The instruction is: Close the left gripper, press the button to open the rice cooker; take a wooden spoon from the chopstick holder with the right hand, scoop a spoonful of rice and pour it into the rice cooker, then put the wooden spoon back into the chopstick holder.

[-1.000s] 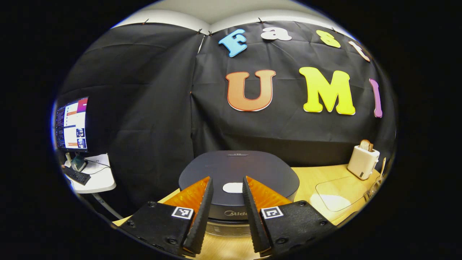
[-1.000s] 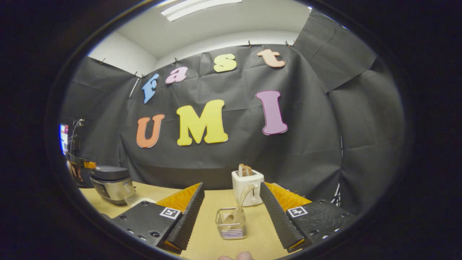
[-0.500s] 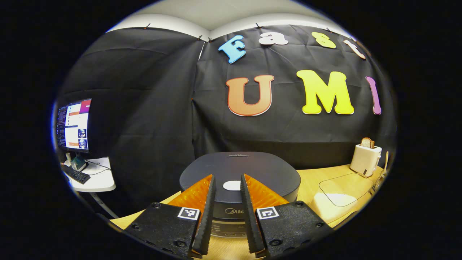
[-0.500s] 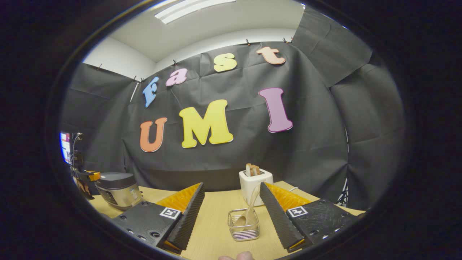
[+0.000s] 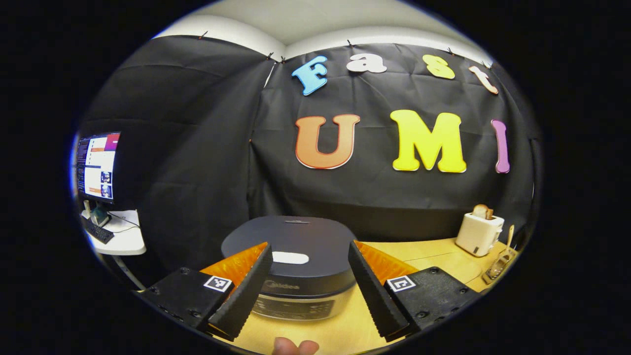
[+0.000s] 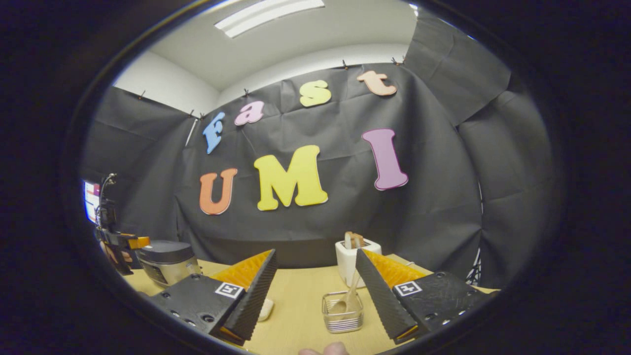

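Rice cooker (image 5: 291,256) lid down, button (image 5: 290,257) unpressed
Left gripper (image 5: 309,281) gapes empty before it; it must close, then press; right gripper (image 6: 315,291) wide, empty

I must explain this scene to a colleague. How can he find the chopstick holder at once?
On the wooden table, look just before the white toaster. The chopstick holder is the small clear box with ribbed sides; alone there, it has a wooden spoon leaning inside.
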Demonstrator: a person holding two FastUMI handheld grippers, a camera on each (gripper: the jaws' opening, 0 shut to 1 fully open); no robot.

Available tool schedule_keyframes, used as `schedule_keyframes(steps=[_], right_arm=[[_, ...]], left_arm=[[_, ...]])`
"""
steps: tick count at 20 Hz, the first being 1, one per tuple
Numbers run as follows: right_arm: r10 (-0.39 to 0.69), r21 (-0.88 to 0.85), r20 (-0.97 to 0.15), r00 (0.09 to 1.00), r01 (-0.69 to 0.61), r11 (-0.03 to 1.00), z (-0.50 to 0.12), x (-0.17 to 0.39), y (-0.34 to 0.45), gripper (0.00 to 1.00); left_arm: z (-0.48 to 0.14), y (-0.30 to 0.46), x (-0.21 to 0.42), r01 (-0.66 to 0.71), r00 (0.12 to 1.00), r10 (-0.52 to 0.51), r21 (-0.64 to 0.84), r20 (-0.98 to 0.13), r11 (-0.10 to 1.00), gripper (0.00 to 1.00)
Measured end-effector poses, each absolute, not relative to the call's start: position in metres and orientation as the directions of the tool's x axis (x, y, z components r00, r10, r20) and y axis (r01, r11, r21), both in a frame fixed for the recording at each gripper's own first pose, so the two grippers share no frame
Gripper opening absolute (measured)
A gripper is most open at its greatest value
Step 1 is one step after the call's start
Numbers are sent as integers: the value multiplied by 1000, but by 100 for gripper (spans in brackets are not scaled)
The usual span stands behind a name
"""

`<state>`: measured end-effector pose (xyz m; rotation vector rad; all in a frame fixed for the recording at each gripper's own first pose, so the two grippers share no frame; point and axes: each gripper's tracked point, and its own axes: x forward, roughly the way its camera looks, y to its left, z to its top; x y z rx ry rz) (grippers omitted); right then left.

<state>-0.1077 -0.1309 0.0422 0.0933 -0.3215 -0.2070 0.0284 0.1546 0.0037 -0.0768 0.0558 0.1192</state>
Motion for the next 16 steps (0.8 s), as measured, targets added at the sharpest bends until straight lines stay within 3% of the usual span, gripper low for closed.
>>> schedule_keyframes(steps=[5,6,13,14,16], right_arm=[[-198,82,302,933,182,980,39,-105,-111,92],[-193,78,304,933,177,981,37,-106,-107,95],[-230,50,274,934,225,973,13,-120,-91,95],[-233,47,271,934,229,972,11,-122,-89,92],[-233,42,269,934,230,972,8,-125,-81,95]], left_arm=[[30,75,-14,-23,998,24,-17,64,1000,98],[29,58,-23,-1,997,2,-14,75,1000,100],[7,11,-70,59,997,-58,-23,51,998,98],[5,9,-74,61,997,-60,-31,51,998,98],[6,7,-78,71,996,-68,-46,58,996,98]])
